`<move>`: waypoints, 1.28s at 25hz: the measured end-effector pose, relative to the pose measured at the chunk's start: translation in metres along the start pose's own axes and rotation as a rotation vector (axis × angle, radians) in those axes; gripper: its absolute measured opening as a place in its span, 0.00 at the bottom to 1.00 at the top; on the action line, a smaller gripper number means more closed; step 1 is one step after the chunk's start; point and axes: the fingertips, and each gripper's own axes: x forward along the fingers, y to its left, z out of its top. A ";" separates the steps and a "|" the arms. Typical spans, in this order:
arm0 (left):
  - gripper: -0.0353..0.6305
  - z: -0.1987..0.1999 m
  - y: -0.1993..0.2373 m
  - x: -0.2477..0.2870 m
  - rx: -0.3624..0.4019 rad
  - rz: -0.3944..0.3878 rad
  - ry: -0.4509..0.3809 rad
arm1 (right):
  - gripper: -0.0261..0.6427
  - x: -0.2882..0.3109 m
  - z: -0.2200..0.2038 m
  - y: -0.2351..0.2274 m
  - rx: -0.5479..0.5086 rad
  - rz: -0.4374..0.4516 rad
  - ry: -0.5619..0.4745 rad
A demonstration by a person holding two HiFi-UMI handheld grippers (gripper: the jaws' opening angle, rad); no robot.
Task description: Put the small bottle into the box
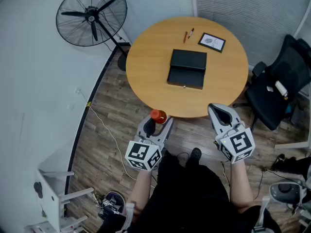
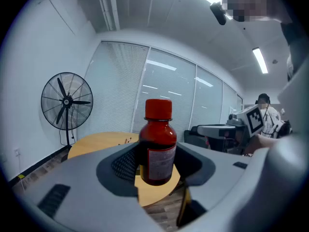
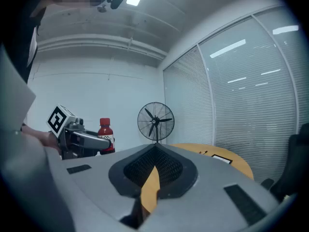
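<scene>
We hold 2 grippers, both short of the table. L gripper point(image 1: 157, 122) is clamped on 1 small bottle point(image 1: 158, 116), red cap, upright, over the floor just before the round table point(image 1: 146, 67). R gripper point(image 1: 221, 114): jaws together, nothing in them. Mid-table: 1 black box point(image 1: 187, 68). Beyond it, 2 pens point(image 1: 187, 35) & 1 framed card point(image 1: 212, 41). Far L, 1 fan point(image 1: 91, 16).

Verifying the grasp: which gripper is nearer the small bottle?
Left. The left gripper clamps the small bottle between its fingers; the right gripper sits apart to the bottle's right, holding nothing.
</scene>
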 end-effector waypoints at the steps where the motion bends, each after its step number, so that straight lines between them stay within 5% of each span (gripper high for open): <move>1: 0.38 0.000 0.000 0.000 0.001 0.000 0.000 | 0.05 0.000 0.000 0.000 0.000 -0.003 -0.001; 32: 0.38 -0.014 -0.012 0.010 -0.005 0.022 0.027 | 0.05 -0.017 -0.013 -0.019 0.073 -0.013 -0.032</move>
